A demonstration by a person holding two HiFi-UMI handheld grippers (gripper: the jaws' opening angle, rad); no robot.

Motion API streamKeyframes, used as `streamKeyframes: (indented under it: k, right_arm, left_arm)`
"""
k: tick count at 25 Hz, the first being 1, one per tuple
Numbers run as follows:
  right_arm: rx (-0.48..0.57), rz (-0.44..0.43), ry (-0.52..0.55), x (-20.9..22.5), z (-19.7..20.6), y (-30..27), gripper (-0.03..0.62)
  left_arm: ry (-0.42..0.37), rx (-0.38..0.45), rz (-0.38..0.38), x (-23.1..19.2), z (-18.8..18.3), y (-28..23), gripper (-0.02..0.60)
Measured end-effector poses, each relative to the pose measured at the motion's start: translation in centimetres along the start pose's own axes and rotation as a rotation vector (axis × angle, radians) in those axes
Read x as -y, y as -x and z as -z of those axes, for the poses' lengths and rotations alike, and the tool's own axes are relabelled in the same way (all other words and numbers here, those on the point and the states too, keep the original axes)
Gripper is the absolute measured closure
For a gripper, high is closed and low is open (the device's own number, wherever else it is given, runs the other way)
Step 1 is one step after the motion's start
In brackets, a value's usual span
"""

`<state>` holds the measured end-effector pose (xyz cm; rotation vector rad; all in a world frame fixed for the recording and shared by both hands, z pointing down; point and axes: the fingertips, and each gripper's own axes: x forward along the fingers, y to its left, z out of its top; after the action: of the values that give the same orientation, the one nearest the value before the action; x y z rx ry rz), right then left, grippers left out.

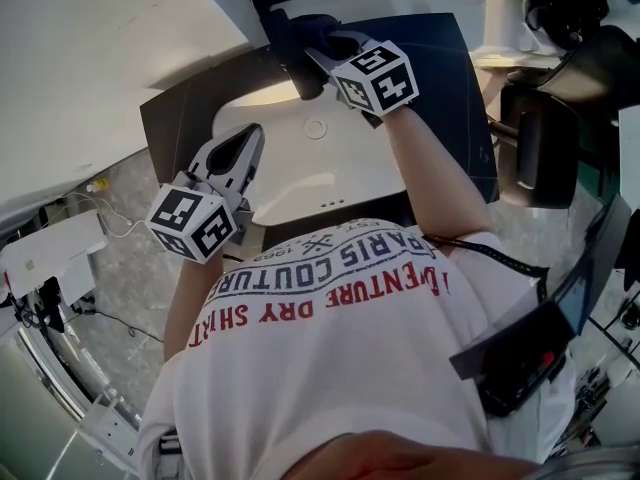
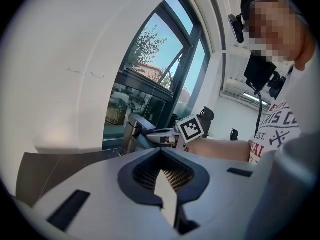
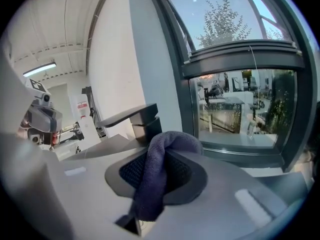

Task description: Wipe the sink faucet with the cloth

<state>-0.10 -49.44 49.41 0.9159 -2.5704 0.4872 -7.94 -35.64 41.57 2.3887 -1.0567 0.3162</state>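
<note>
Cloth pinched in right gripper, right up at faucet.
Cloth (image 3: 161, 156): dark purple-grey terry, bunched, folded over and draped between the right gripper's (image 3: 150, 184) jaws, its hump just in front of the faucet base; contact not confirmable. Faucet (image 3: 134, 120): dark, squared block body, upright, with a flat spout projecting out over the white basin (image 1: 300, 168) from its back edge.
</note>
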Motion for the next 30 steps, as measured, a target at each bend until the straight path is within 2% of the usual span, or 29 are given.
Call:
streamKeyframes:
  k: [17,30]
  right_arm:
    - [0.026,-0.066,0.05,-5.0,2.2,4.8,0.526]
    - [0.014,-0.107,0.071,-7.2,4.2,7.9,0.526]
  left_arm:
    - [0.012,0.01,-0.004,3.5,1.8,0.3,0.581]
    - [-0.002,0.034,-0.045,7.3,2.6,1.6,0.581]
